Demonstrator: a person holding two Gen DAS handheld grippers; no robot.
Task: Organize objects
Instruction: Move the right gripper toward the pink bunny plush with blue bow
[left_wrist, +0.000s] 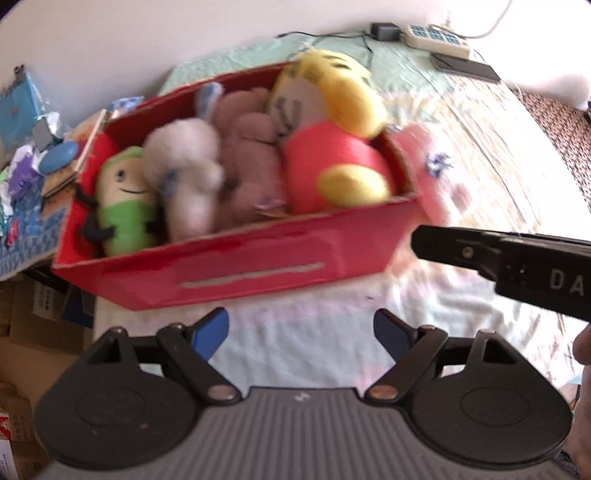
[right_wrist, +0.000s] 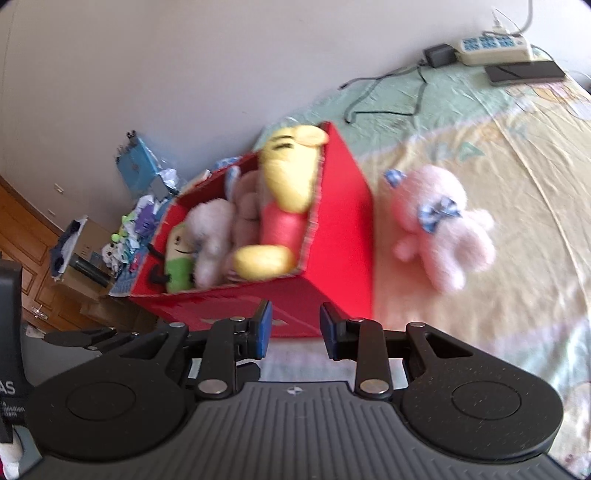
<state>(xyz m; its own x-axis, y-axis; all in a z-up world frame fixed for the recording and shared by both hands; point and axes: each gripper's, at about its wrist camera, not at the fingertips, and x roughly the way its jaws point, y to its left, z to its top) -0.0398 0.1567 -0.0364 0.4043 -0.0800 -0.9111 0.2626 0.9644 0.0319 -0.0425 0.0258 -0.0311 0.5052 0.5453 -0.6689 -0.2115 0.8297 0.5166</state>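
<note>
A red cardboard box (left_wrist: 258, 266) (right_wrist: 343, 221) stands on the bed, packed with plush toys. Inside are a yellow bear in a red shirt (left_wrist: 332, 110) (right_wrist: 288, 177), a brownish one (left_wrist: 247, 155), a white one (left_wrist: 184, 166) and a green one with a face (left_wrist: 125, 199). A pink plush with a blue bow (right_wrist: 439, 221) (left_wrist: 424, 162) lies on the sheet just right of the box. My left gripper (left_wrist: 301, 325) hangs open and empty in front of the box. My right gripper (right_wrist: 295, 317) is near the box's front right corner, its blue pads a small gap apart with nothing between them.
A power strip (right_wrist: 491, 48), a dark flat device (right_wrist: 524, 72) and a cable (right_wrist: 384, 85) lie at the bed's far end by the wall. A cluttered side table (left_wrist: 29, 147) stands left of the box. Cardboard boxes (left_wrist: 22, 332) sit below it.
</note>
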